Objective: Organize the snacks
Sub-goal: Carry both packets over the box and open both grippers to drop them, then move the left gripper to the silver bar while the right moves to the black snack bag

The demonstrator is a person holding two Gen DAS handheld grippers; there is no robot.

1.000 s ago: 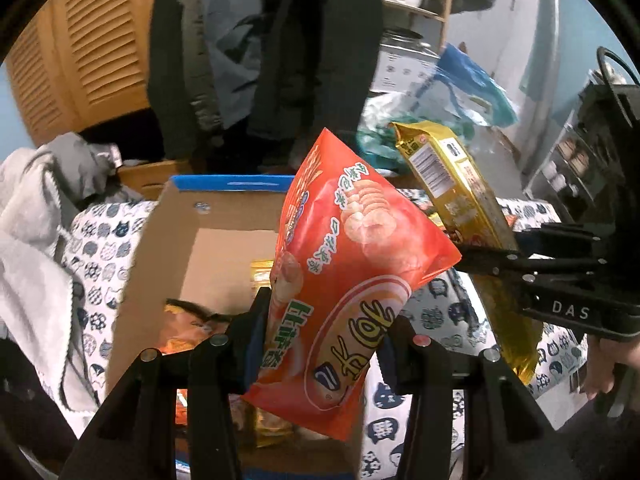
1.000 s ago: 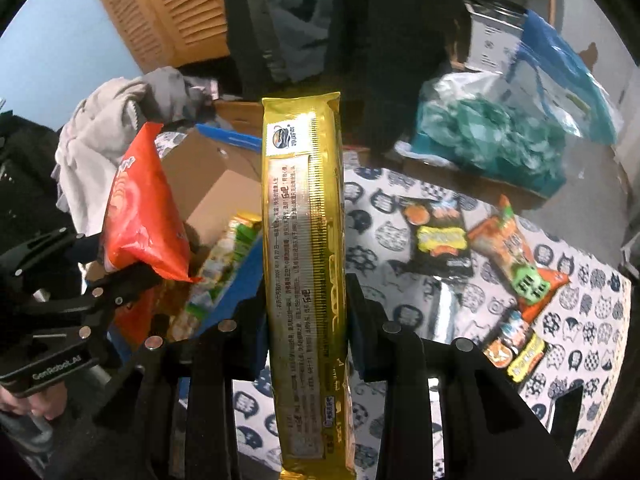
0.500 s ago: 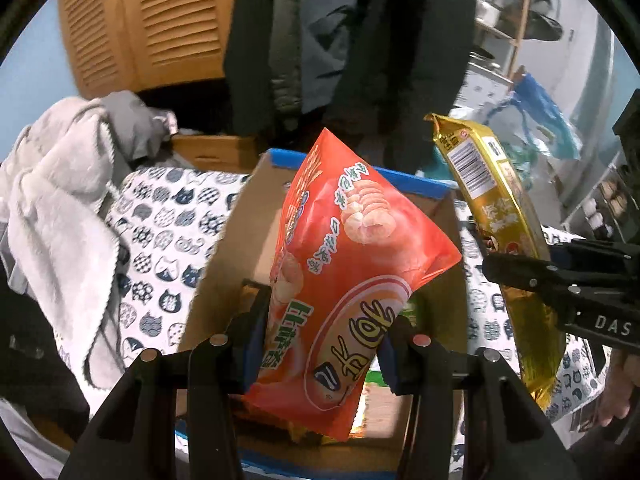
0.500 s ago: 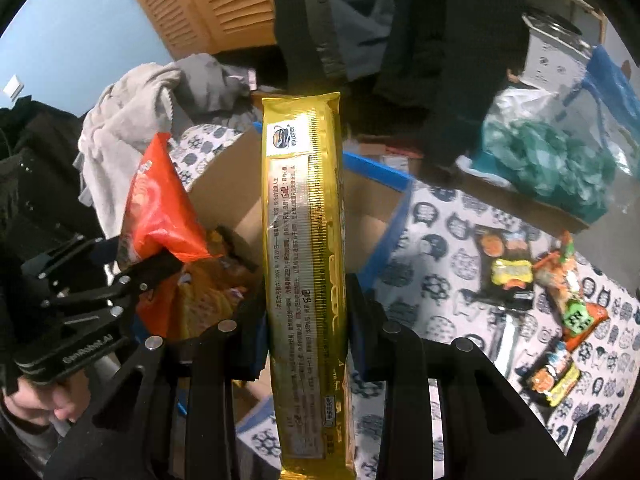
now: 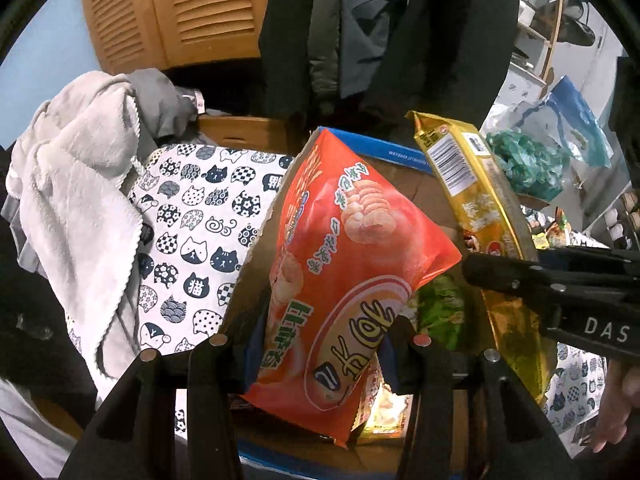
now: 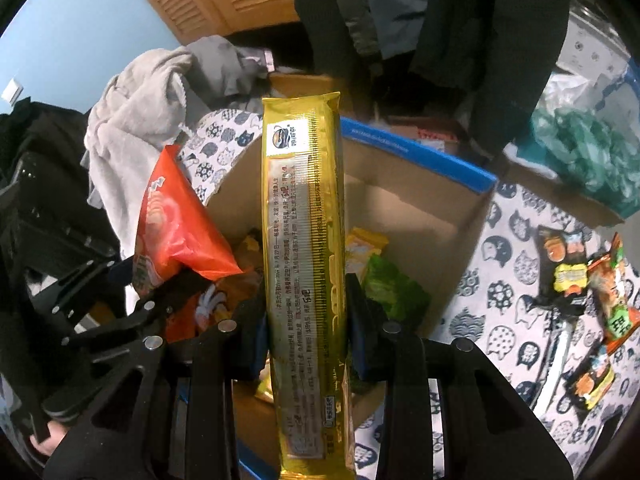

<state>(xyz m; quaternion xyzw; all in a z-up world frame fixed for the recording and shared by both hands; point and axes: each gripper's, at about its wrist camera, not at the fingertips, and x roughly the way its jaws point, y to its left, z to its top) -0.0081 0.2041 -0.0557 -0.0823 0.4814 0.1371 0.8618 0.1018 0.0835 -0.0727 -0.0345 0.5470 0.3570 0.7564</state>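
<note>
A cat-print cloth (image 5: 200, 232) covers the surface, and on it sits an open cardboard box (image 6: 420, 208) with a blue rim, the landmark for everything else. A grey fleece garment (image 5: 80, 208) is heaped just beyond the box's left side. Inside the box lie several packets, among them a green one (image 6: 394, 288). Over the box's left half, the left hand-held gripper (image 5: 324, 344) is clamped on the lower part of an orange snack bag (image 5: 352, 264), which stands up tilted between the pads. Over the middle of the box, the right hand-held gripper (image 6: 306, 332) is closed tight on a long gold snack packet (image 6: 304, 240), gripped below its middle, its length running upright along the fingers. The two held packets are near each other above the box, not touching. To the right of the box, three small snack packets (image 6: 568, 272) lie loose on the cloth.
</note>
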